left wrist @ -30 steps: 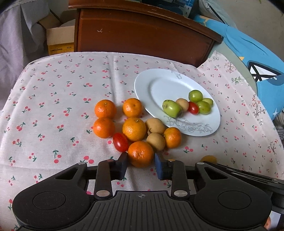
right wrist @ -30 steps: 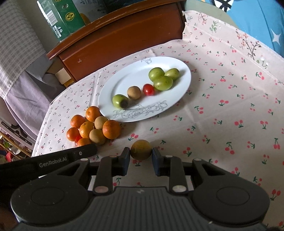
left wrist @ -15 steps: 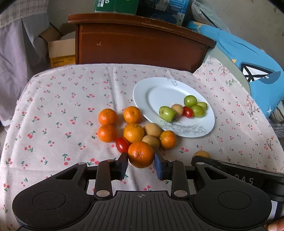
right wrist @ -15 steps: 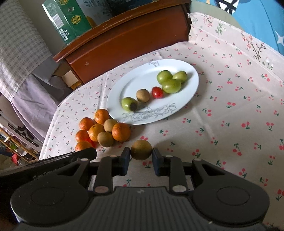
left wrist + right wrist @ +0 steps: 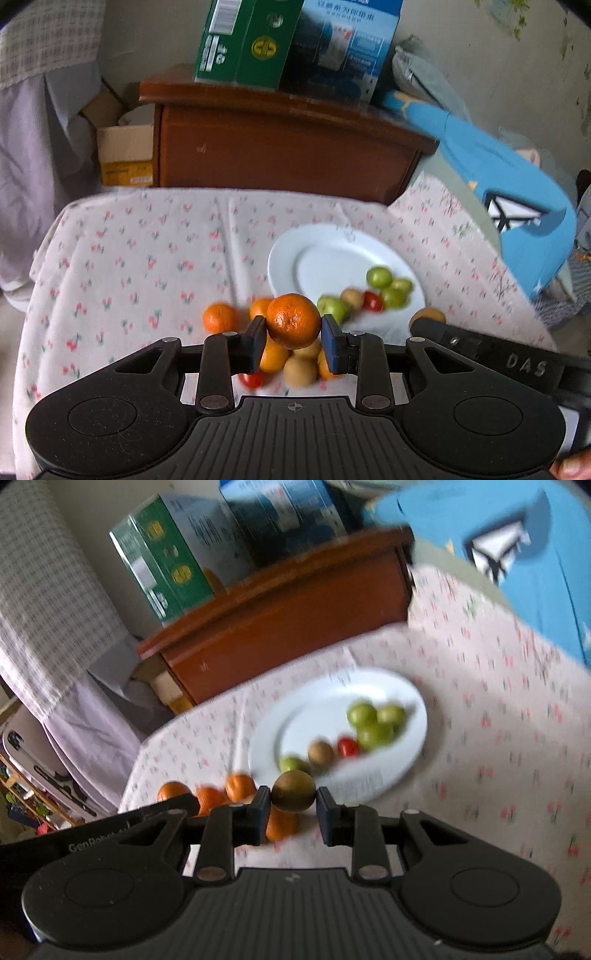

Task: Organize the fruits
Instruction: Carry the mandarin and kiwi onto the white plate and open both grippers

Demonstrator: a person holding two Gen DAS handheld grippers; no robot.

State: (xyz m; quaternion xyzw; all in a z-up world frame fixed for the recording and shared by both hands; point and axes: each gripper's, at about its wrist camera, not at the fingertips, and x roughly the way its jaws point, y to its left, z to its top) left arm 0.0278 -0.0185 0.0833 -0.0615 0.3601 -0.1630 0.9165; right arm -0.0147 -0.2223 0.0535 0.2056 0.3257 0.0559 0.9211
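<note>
The left gripper [image 5: 293, 328] is squeezing an orange [image 5: 293, 320] between its two fingers, up in the air. Below and just ahead of it sits the pile of other oranges [image 5: 221, 317] on the cherry cloth [image 5: 122, 266]. The white plate [image 5: 325, 258] is ahead and to its right. The right gripper [image 5: 291, 800] is holding a brown round fruit [image 5: 294, 791], maybe a kiwi, but the picture is blurry. The plate [image 5: 321, 698] lies just ahead of it, with green fruits [image 5: 371, 720] and a small tomato [image 5: 348, 746] on it. To do this well, hold each fruit gently, carry it slowly over a bare spot, go down low, then let go so it does not roll
</note>
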